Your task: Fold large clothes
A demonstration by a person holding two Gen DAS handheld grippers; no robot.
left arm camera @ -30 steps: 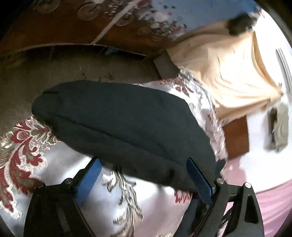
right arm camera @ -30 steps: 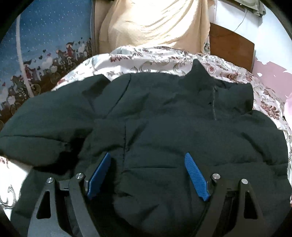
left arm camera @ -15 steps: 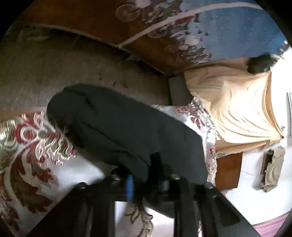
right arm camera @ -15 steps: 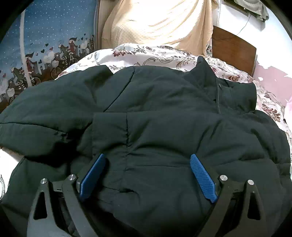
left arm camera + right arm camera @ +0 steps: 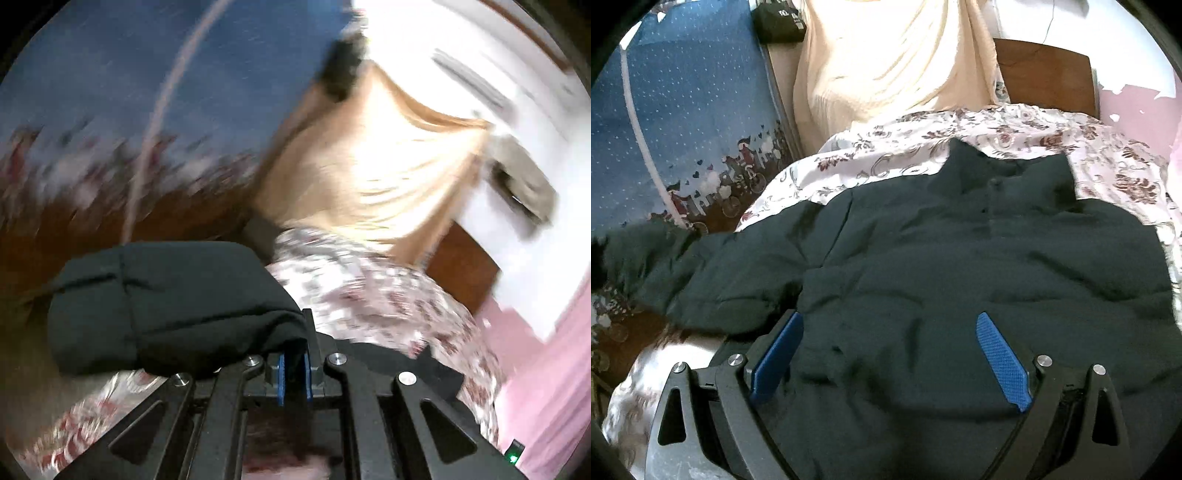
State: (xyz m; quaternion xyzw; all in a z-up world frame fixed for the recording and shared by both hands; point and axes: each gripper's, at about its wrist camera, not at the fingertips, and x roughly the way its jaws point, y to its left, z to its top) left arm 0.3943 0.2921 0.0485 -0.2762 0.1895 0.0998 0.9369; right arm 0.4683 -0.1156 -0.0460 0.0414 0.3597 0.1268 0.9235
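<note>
Now that my left gripper (image 5: 294,373) has snapped its jaws together on the sleeve (image 5: 166,302) and hoisted it off the bedspread (image 5: 894,158), I can fold it inward; my right gripper (image 5: 890,354) hovers spread over the jacket (image 5: 960,266) beneath it.

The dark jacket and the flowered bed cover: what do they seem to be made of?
Dark jacket: probably padded synthetic cloth with a matte finish; it looks puffy, with stitched panels and soft creases.
Flowered bed cover: likely satin-like woven cloth; it shines in the light and carries a red and grey pattern.
</note>
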